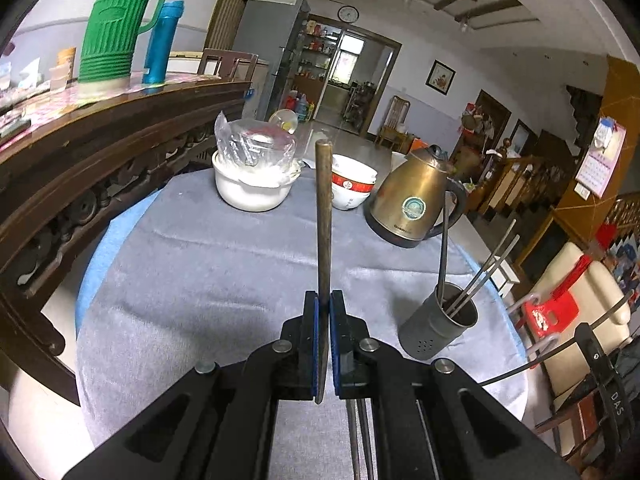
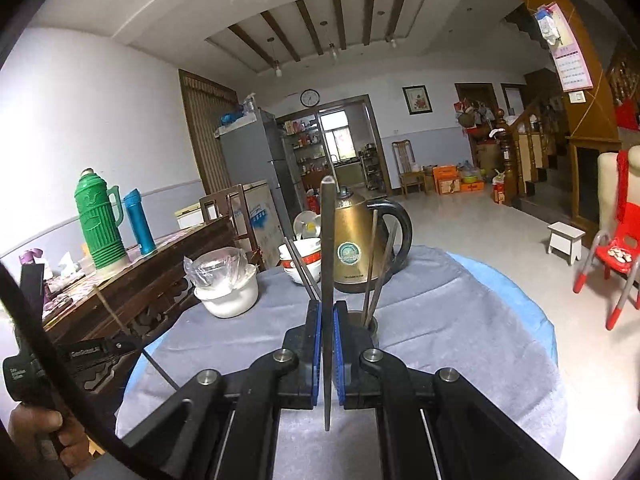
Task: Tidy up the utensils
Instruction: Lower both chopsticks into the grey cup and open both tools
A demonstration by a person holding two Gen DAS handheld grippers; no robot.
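My left gripper (image 1: 324, 300) is shut on a brown chopstick (image 1: 323, 208) that points up and away over the grey cloth. A grey metal utensil cup (image 1: 440, 328) with several metal chopsticks (image 1: 472, 276) in it stands to the right of it on the table. My right gripper (image 2: 328, 312) is shut on a grey metal chopstick (image 2: 327, 248), held upright just in front of the same cup (image 2: 370, 324), which is mostly hidden behind the fingers. The left gripper shows at the left edge of the right wrist view (image 2: 100, 354).
A brass electric kettle (image 1: 412, 200) stands at the back right of the round table (image 1: 224, 264). Stacked red-and-white bowls (image 1: 352, 186) and a white pot with plastic-wrapped bowl (image 1: 252, 176) stand at the back. A dark wooden sideboard (image 1: 80, 160) with green thermos (image 1: 116, 28) is left.
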